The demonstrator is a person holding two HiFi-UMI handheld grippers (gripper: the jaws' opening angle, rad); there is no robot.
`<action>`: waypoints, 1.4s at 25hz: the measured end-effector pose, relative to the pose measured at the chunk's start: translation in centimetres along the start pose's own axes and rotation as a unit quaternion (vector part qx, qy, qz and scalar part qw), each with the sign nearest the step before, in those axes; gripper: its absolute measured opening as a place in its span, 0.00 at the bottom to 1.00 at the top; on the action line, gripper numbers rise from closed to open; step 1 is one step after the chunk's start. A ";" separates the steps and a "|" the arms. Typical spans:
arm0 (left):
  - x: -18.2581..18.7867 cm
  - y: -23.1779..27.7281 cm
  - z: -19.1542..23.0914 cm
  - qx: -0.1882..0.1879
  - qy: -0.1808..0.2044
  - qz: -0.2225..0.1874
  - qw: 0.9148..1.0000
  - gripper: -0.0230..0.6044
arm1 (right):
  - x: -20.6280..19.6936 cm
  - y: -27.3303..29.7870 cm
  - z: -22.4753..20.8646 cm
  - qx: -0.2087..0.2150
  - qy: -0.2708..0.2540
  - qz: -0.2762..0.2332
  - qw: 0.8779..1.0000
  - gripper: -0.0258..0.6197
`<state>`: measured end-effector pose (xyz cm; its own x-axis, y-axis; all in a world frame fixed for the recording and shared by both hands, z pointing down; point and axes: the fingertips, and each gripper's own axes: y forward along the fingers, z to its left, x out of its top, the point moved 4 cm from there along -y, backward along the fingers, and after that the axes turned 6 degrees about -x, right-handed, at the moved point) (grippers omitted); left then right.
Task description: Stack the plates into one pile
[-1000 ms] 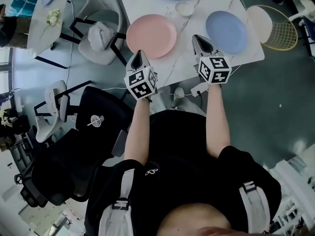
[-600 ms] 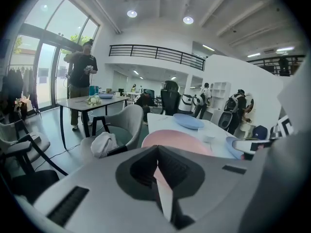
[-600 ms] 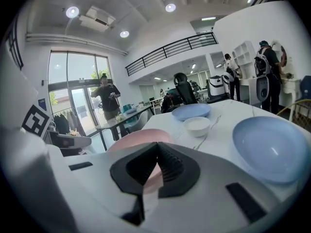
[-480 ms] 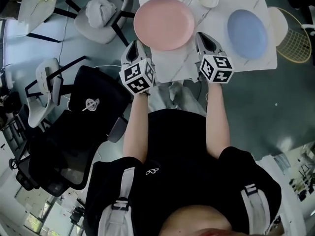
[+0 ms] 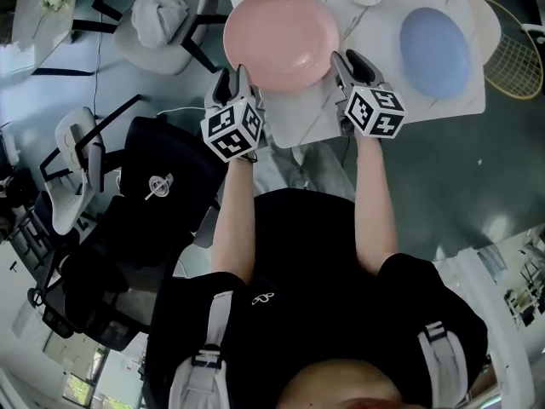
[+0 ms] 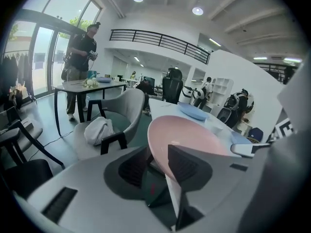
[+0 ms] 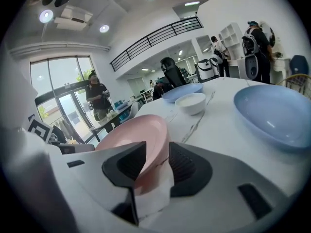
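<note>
Two grippers flank the pink plate (image 5: 281,37) at the table's (image 5: 306,118) near edge. The left gripper (image 5: 232,82) and right gripper (image 5: 345,65) both have their jaws opening, spread wide. The plate rim sits between the pads on each side, with no firm pinch visible. The plate looks stiff, glazed and slippery, probably breakable and fairly light. It is best taken by the rim on opposite sides, as lined up now. A blue plate (image 5: 434,41) lies at the table's right side, likely the stacking target.
</note>
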<state>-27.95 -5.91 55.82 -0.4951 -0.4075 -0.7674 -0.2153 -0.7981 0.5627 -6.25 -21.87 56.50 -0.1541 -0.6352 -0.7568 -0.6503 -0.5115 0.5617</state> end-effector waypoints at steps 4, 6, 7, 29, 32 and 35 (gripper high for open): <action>-0.1 1.2 0.7 -0.001 0.003 0.021 1.000 0.28 | -0.6 1.2 0.3 -0.005 0.019 0.010 1.000 0.28; -0.2 1.7 0.7 -0.007 0.018 0.034 0.999 0.28 | -0.9 1.5 0.3 -0.011 0.026 0.017 0.999 0.28; -0.3 2.0 0.7 -0.011 0.022 0.039 0.999 0.28 | -1.0 1.6 0.4 -0.014 0.026 0.019 0.999 0.28; 1.0 2.4 -6.5 -0.057 0.049 0.030 0.997 0.23 | 1.1 -3.1 -4.0 -0.061 0.061 -0.027 0.996 0.17; 1.4 2.6 -9.6 -0.082 0.057 0.025 0.995 0.23 | 1.9 -5.4 -6.2 -0.080 0.074 -0.047 0.993 0.16; 1.8 3.1 -13.2 -0.112 0.073 0.023 0.991 0.23 | 2.5 -7.6 -8.8 -0.101 0.089 -0.066 0.989 0.16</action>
<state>-18.44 -14.98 52.16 -0.3703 -0.4930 -0.7873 0.0060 -0.8488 0.5287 4.86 -24.67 53.22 0.0672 -0.6368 -0.7681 -0.4906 -0.6914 0.5304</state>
